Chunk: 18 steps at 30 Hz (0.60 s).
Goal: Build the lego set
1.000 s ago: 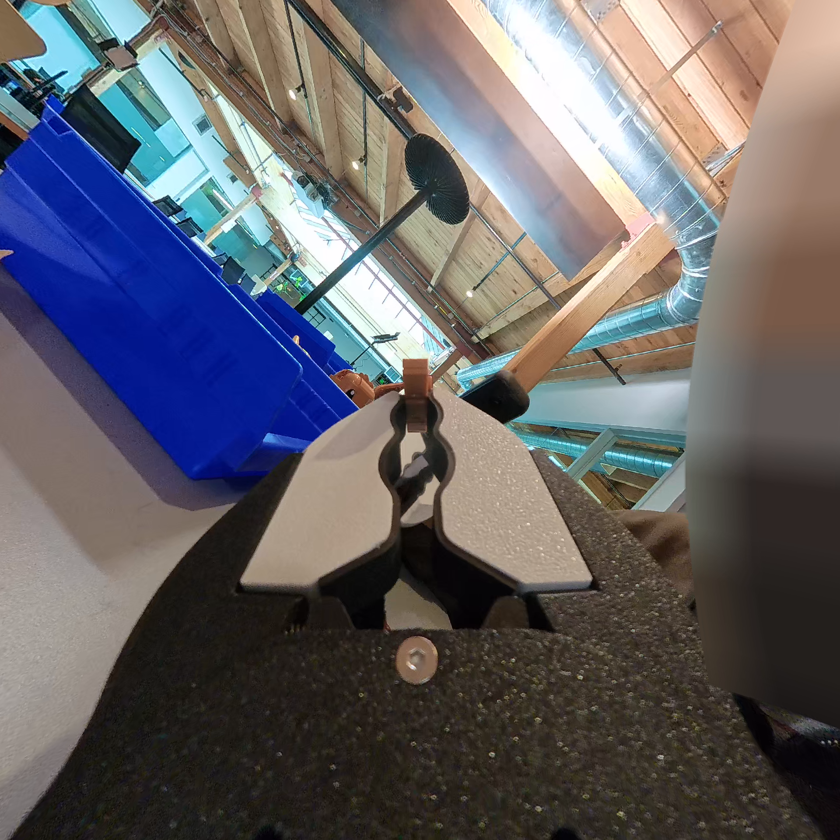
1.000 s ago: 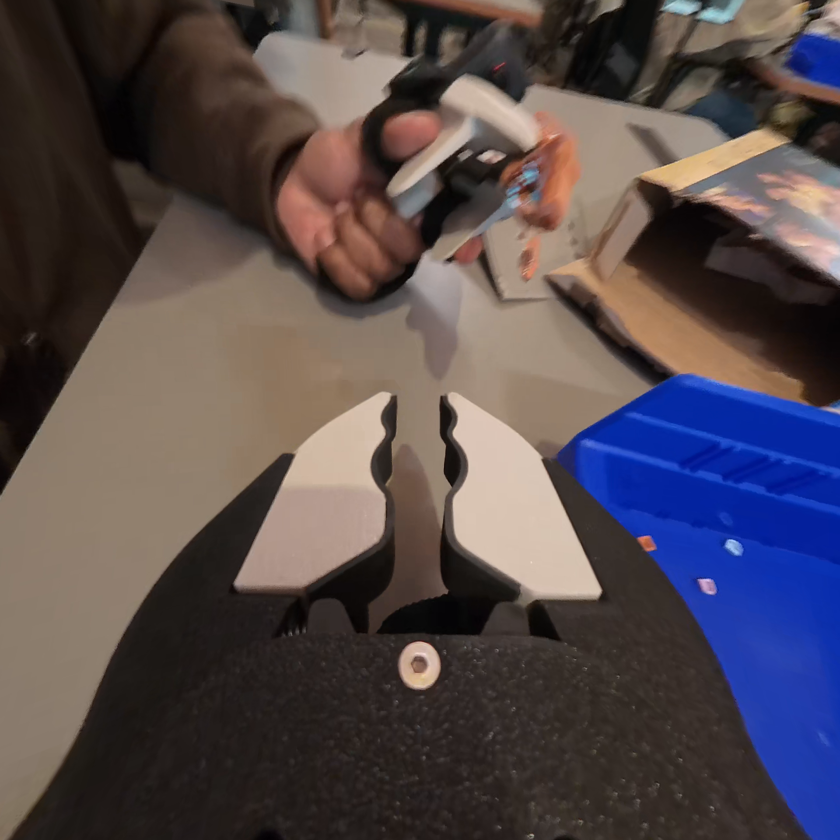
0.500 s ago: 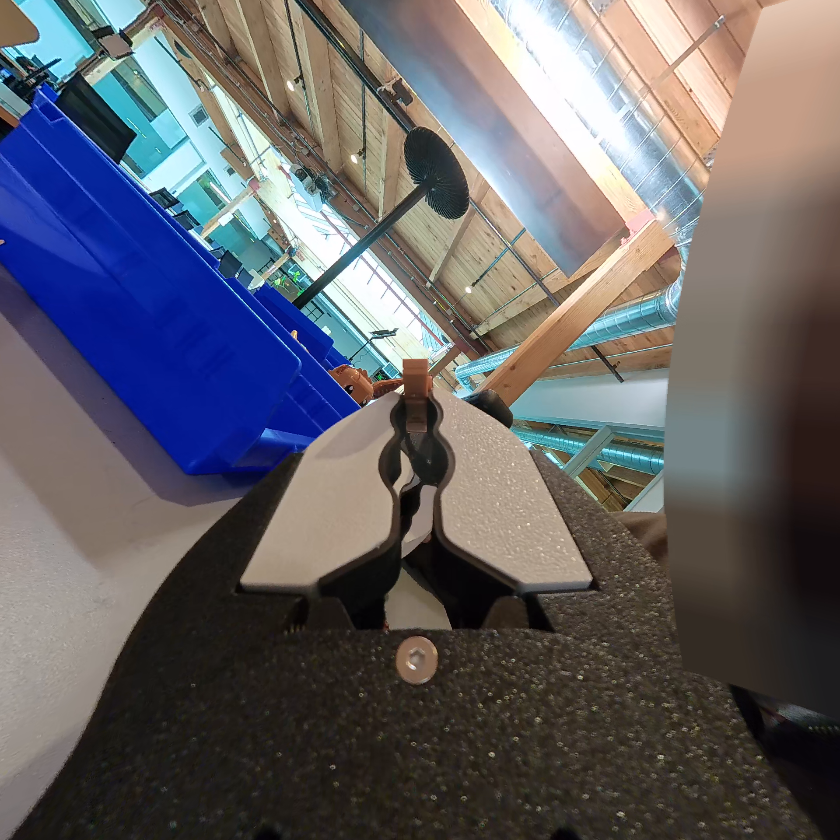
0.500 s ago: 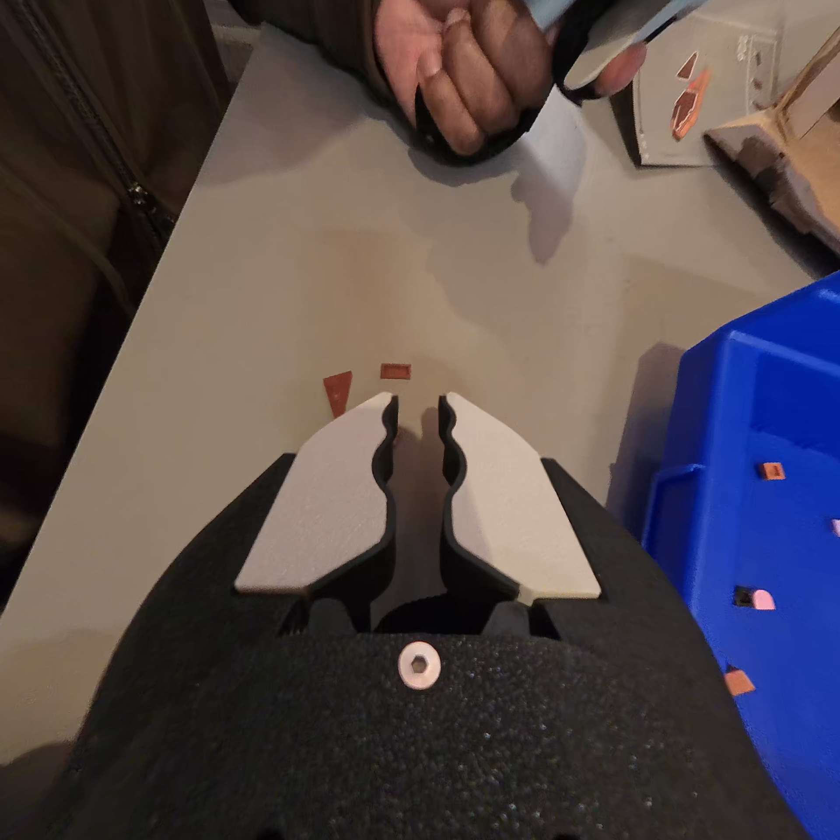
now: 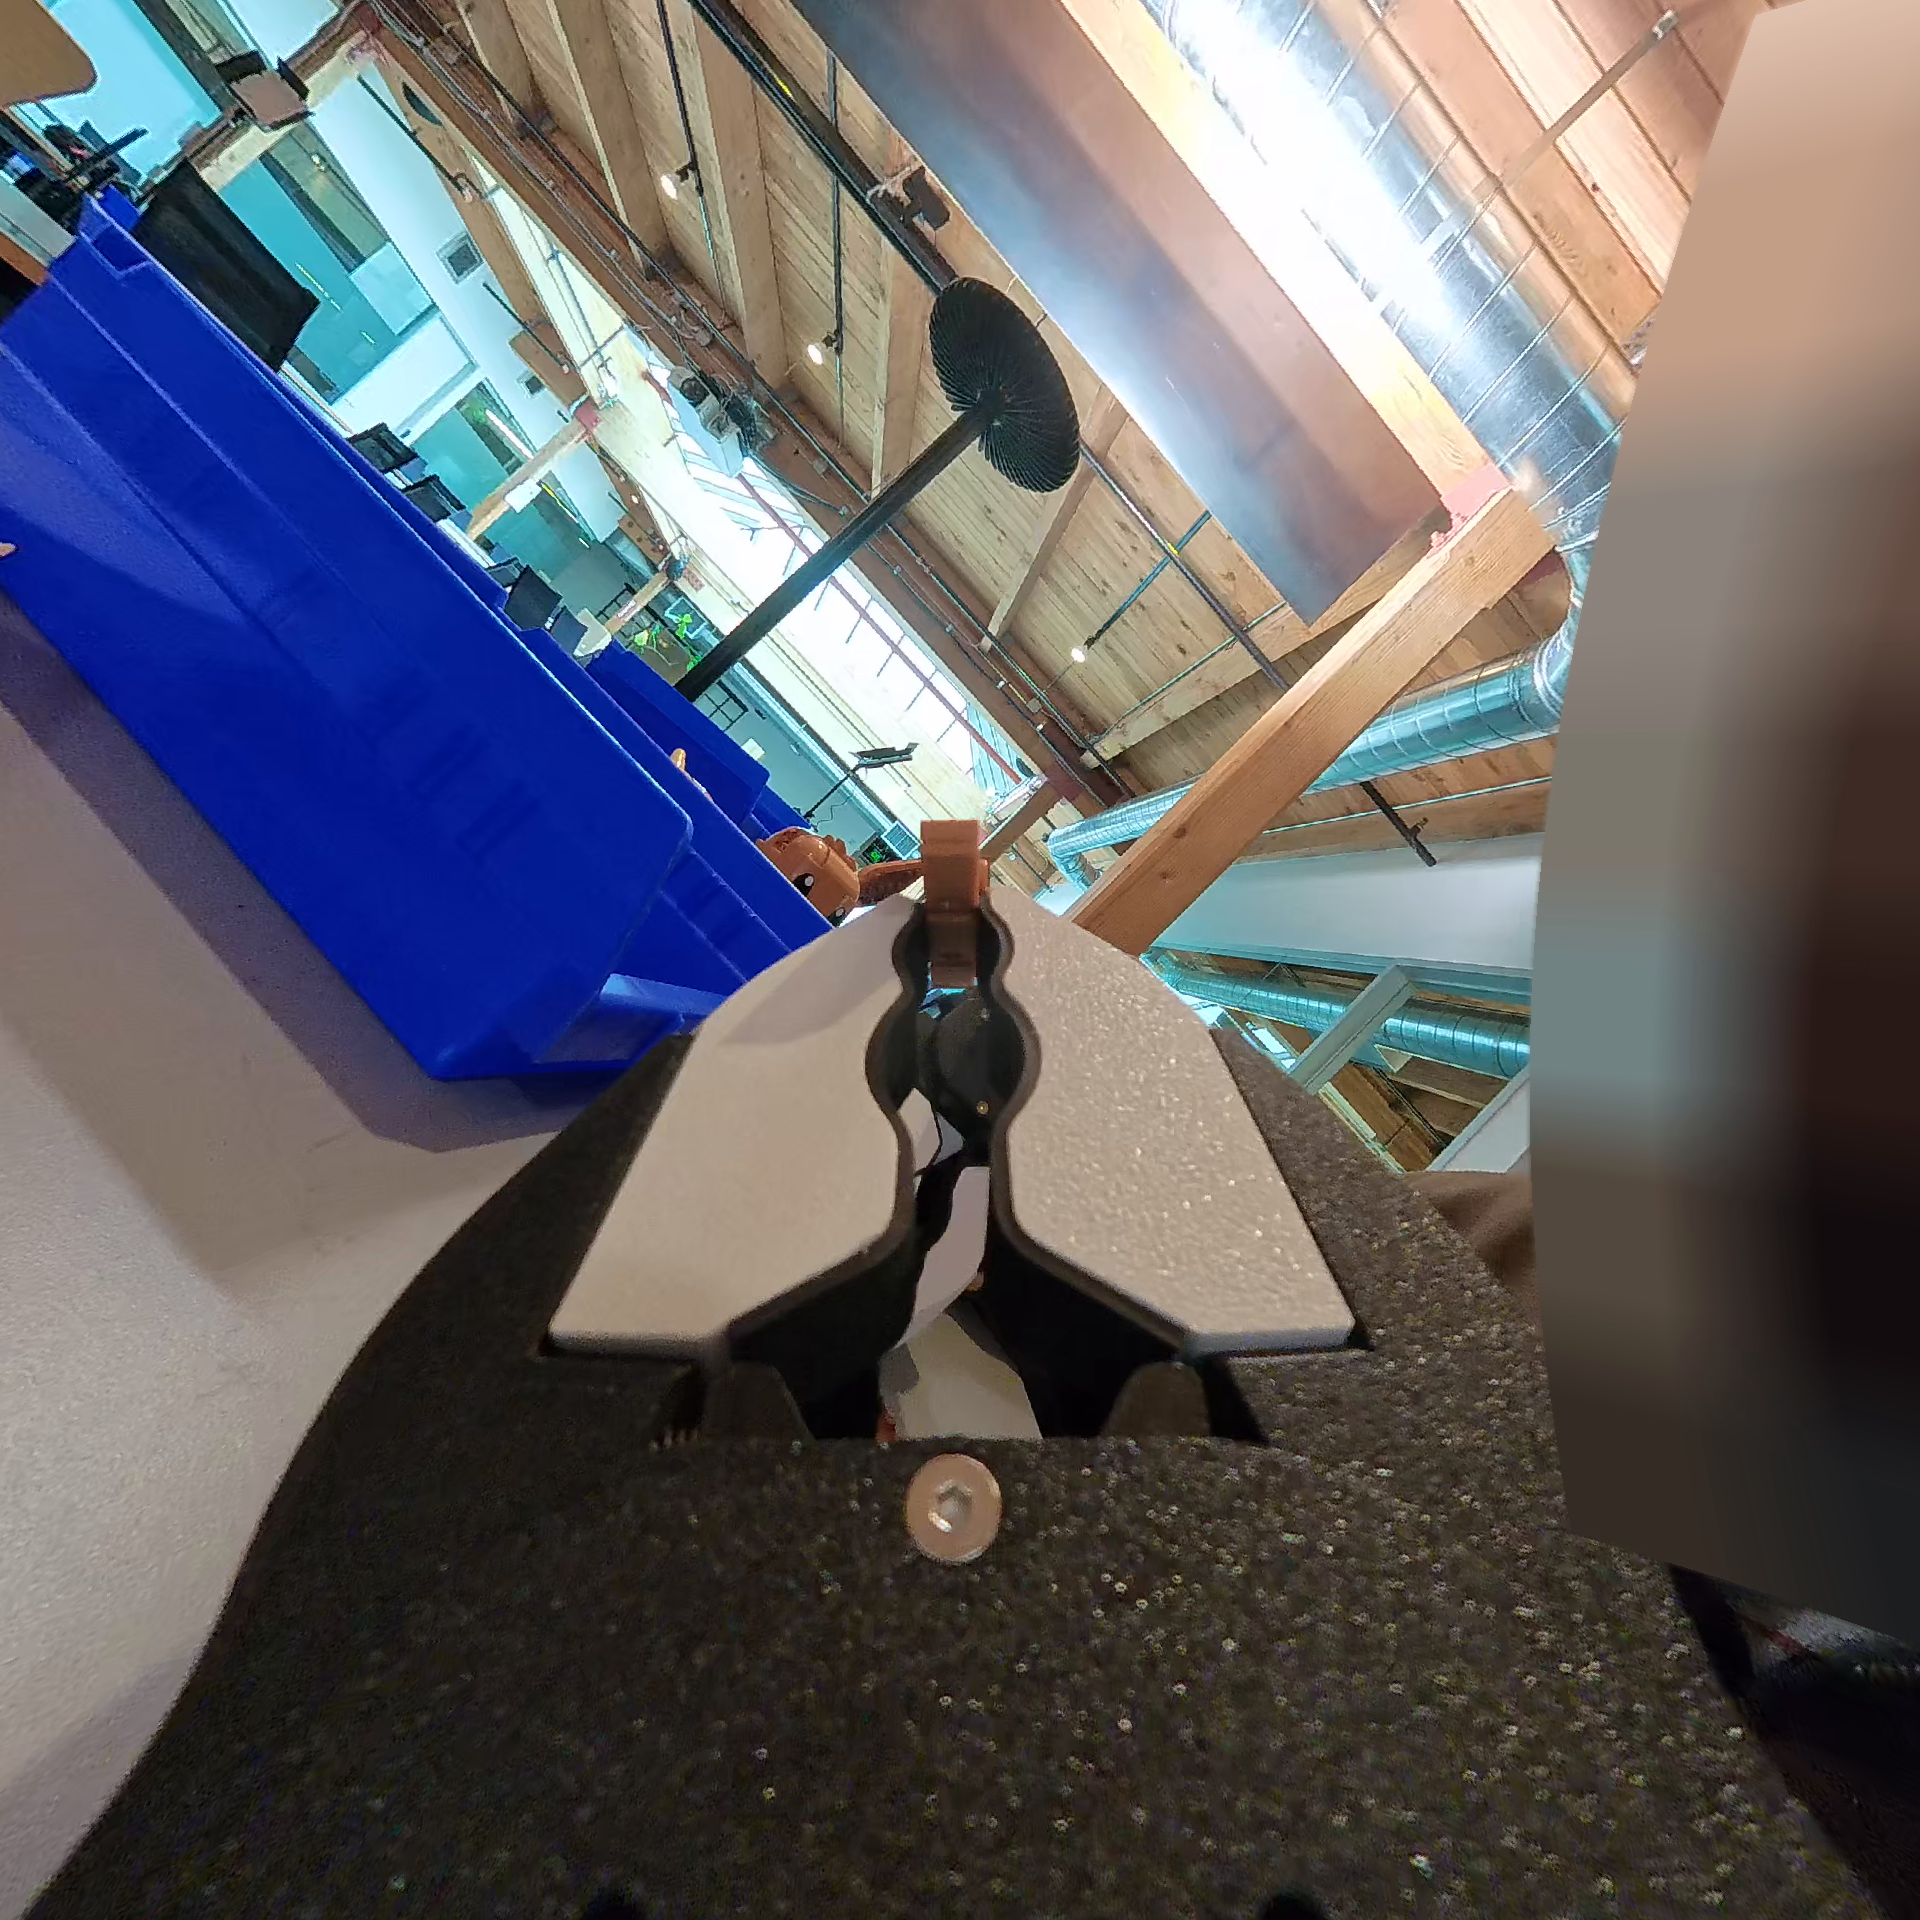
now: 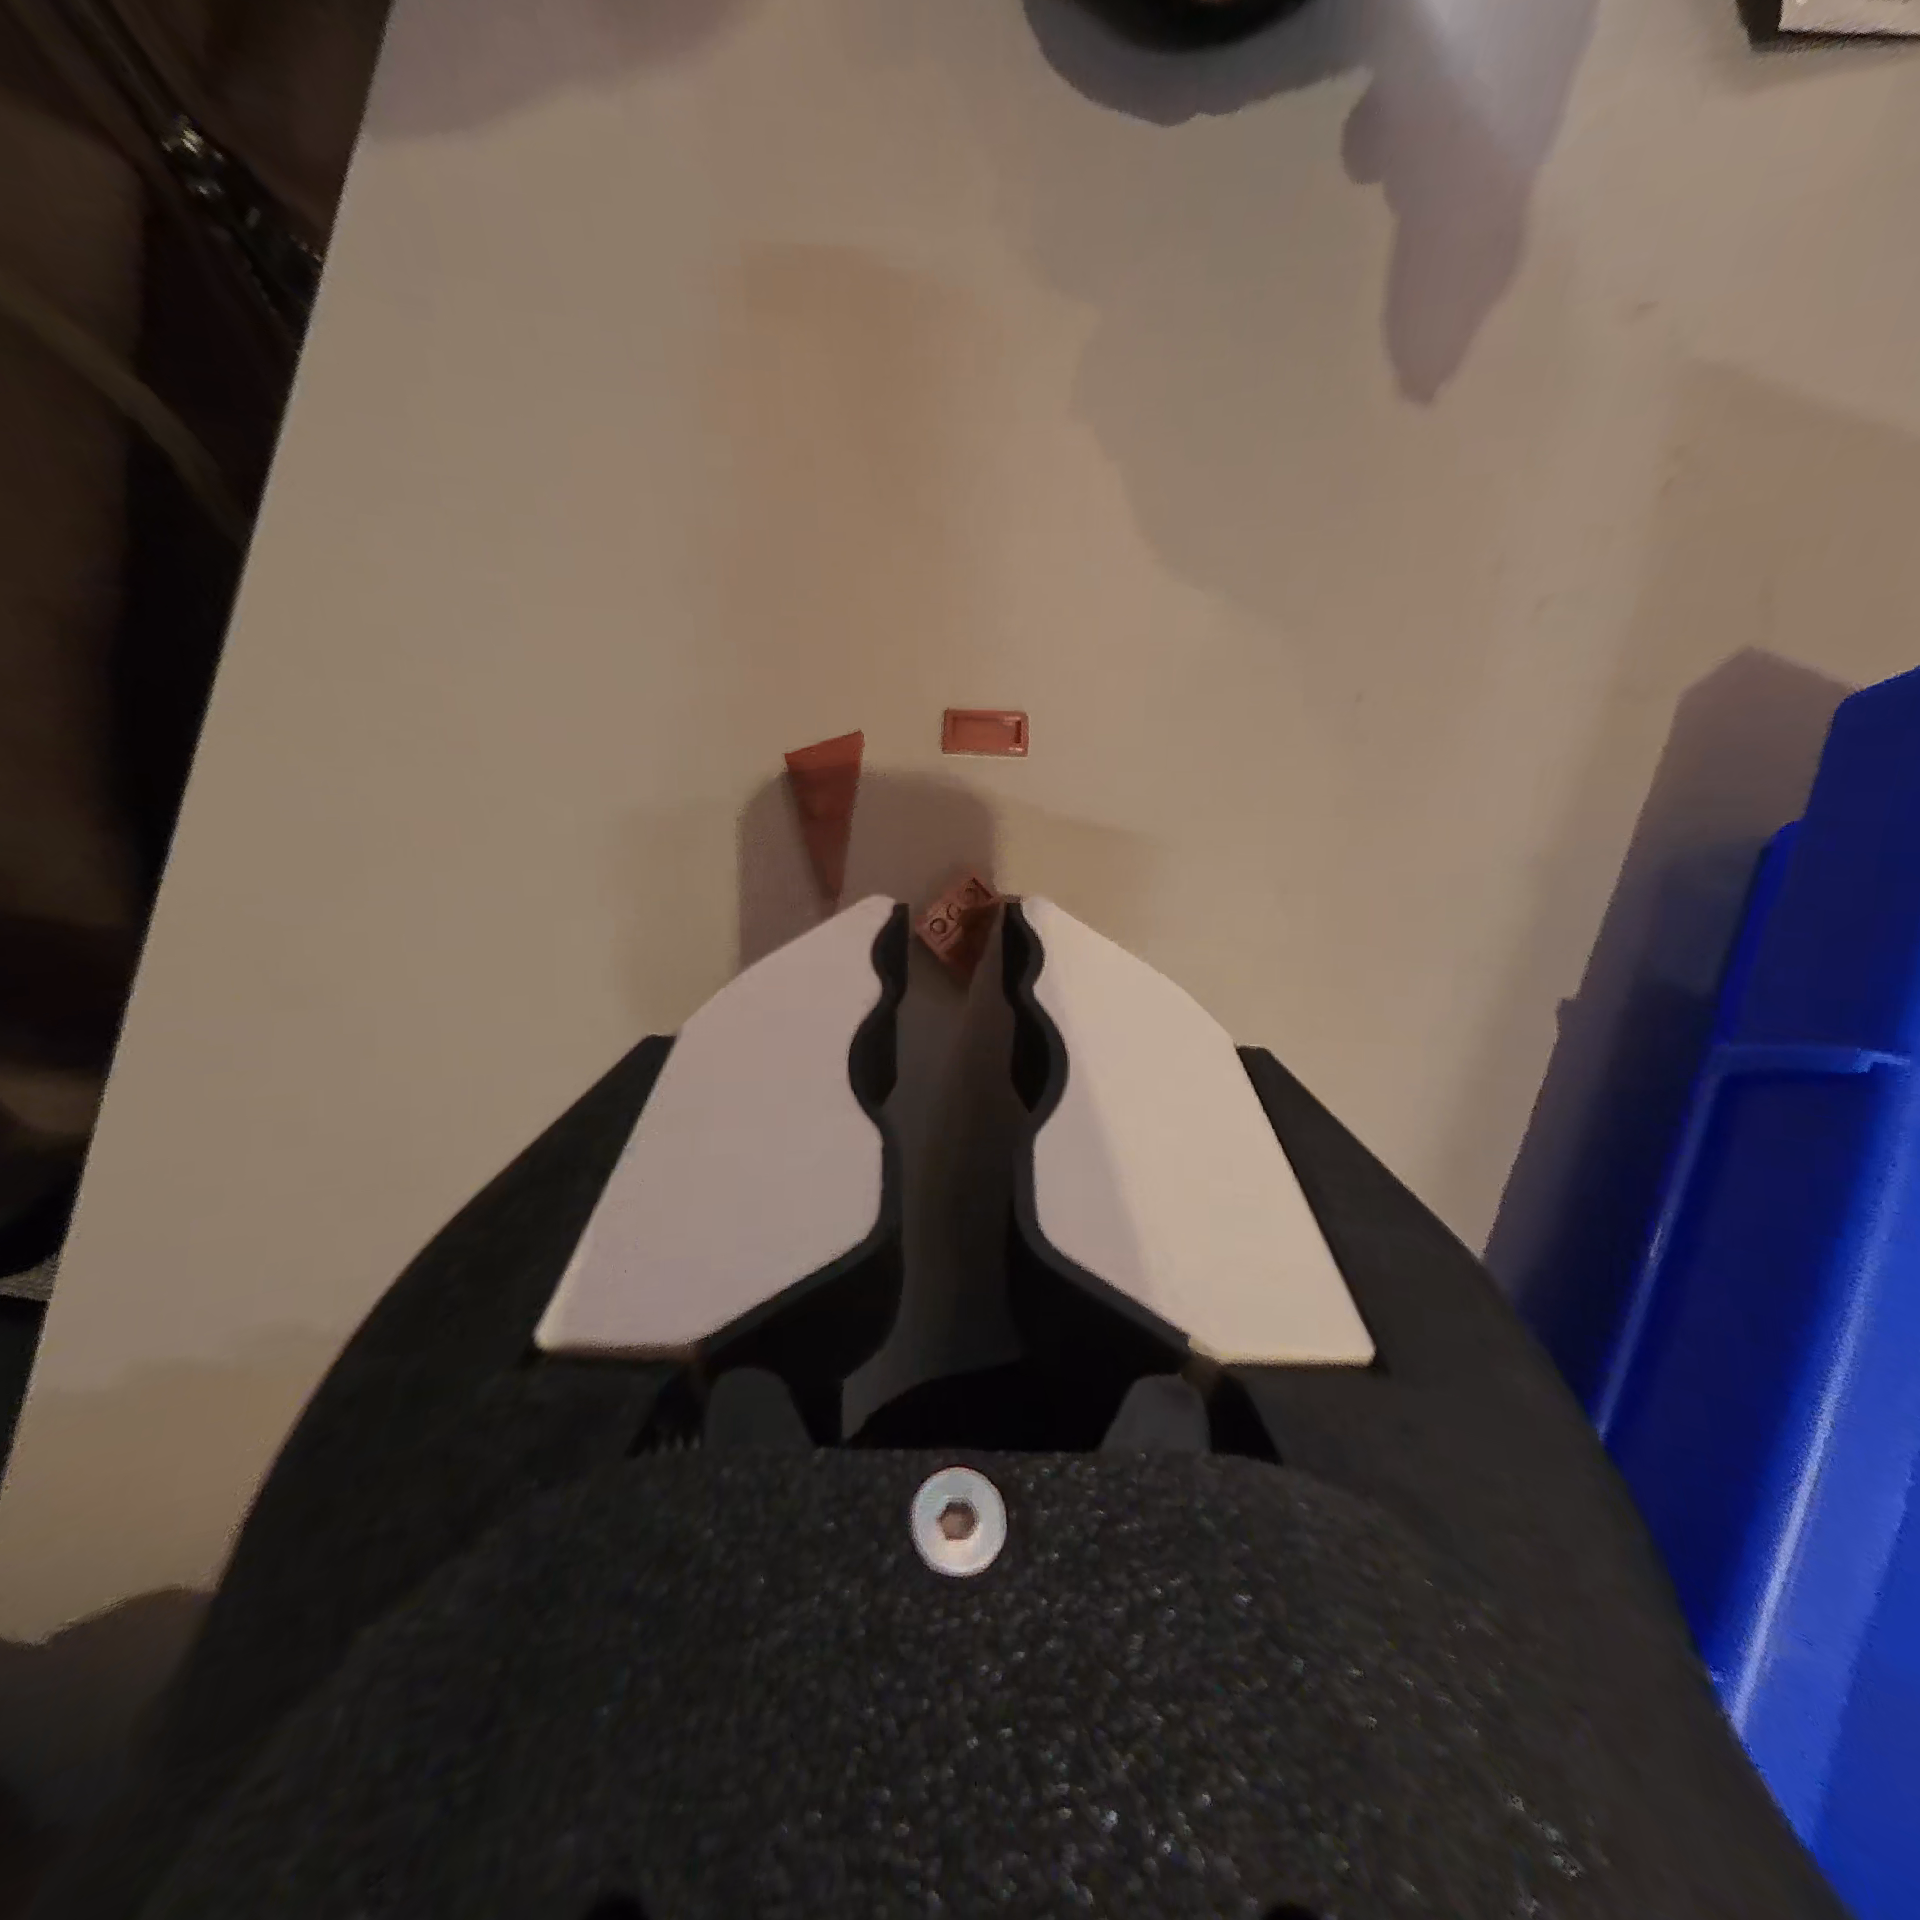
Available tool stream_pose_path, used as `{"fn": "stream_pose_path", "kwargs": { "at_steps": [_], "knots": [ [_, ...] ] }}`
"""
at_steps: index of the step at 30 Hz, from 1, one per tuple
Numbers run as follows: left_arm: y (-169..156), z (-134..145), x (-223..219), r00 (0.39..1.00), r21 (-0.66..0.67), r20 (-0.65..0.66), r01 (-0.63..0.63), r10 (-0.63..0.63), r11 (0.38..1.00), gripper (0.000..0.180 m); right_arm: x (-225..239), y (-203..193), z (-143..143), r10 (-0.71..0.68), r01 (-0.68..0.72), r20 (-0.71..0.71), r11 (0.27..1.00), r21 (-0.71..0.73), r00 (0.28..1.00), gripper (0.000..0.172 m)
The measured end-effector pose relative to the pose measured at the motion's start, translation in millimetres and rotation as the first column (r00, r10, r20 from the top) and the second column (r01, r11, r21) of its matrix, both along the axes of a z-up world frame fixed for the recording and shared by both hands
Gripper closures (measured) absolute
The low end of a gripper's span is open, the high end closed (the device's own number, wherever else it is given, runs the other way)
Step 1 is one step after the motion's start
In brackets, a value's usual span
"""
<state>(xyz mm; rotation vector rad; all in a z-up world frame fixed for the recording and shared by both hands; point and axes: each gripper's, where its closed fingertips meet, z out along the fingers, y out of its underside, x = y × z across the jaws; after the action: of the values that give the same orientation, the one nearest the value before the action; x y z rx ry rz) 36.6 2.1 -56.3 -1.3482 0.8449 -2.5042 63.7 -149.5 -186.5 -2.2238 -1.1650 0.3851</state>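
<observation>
My left gripper (image 5: pixel 954 916) is tilted up toward the ceiling and is shut on a small brown brick piece (image 5: pixel 954 868) that sticks out past its fingertips. My right gripper (image 6: pixel 954 916) is open, low over the grey table (image 6: pixel 623 520). A small brown studded brick (image 6: pixel 956 923) lies on the table between its fingertips, close to the right finger (image 6: pixel 1091 997) and with a gap to the left one. A brown wedge piece (image 6: pixel 826 800) and a flat brown tile (image 6: pixel 985 731) lie just beyond the fingertips.
A blue bin (image 6: pixel 1766 1143) stands to the right of my right gripper. In the left wrist view blue bins (image 5: pixel 312 727) stand on the left with a brown toy figure's head (image 5: pixel 821 868) behind them. The table's left edge (image 6: pixel 312 416) is near. The tips of one gripper are about 20 cm away from the tips of the other. My right gripper is the nearer one to the flat brown tile (image 6: pixel 985 731): about 4 cm, against 20 cm.
My right gripper has dropped toward the table and closed in on the brown pieces, and the small brick now lies between its fingertips. The person's hand has left that view. The left gripper still holds its piece.
</observation>
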Motion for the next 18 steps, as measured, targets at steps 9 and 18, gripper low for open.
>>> {"fn": "stream_pose_path", "kwargs": {
  "at_steps": [9, 18],
  "knots": [
    [-1, -1, 0, 1.000, -0.003, -0.004, 0.005, -0.005, 1.000, 0.173, -11, 8, 12, -0.003, 0.005, -0.065, 0.999, 0.039, 0.998, 0.158],
    [-3, -1, 0, 1.000, -0.005, -0.006, 0.014, -0.014, 1.000, 0.173, 18, 42, 27, -0.315, 0.313, -0.326, 0.948, -0.060, 0.892, 0.148]
  ]
}}
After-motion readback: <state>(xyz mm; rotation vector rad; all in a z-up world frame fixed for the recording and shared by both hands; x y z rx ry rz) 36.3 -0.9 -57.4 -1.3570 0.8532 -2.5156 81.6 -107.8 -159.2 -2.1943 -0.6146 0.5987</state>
